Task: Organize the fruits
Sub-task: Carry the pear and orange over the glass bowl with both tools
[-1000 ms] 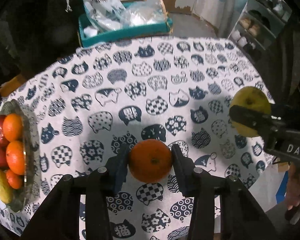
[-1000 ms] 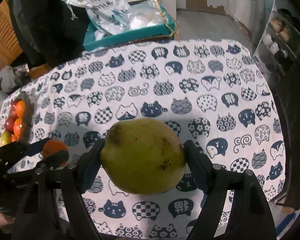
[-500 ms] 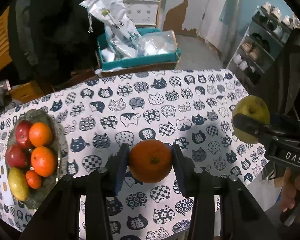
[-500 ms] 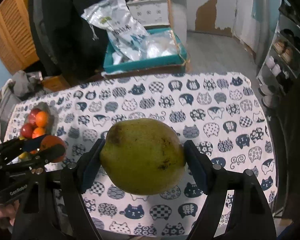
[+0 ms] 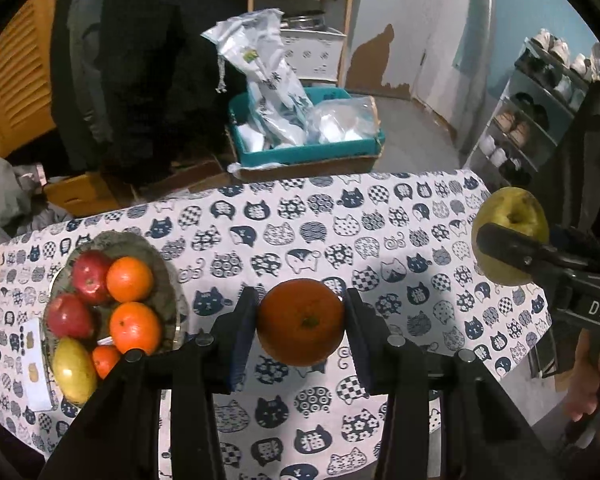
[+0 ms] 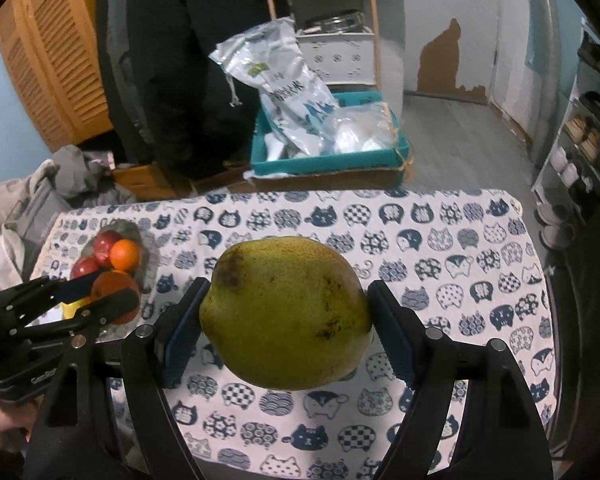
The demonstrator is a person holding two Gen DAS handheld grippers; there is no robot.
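Left claw (image 5: pixel 301 326) clamps a glossy orange (image 5: pixel 301 322); right claw (image 6: pixel 286 314) grips a yellow-green, brown-blotched fruit (image 6: pixel 286 312), perhaps a pear.

Matt printed cloth (image 5: pixel 380 216) covers the table; the orange (image 5: pixel 300 322) looks dimpled, the pear (image 6: pixel 286 312) speckled.

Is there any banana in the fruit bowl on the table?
No, the bowl holds only two red apples, oranges and one yellow-green fruit.
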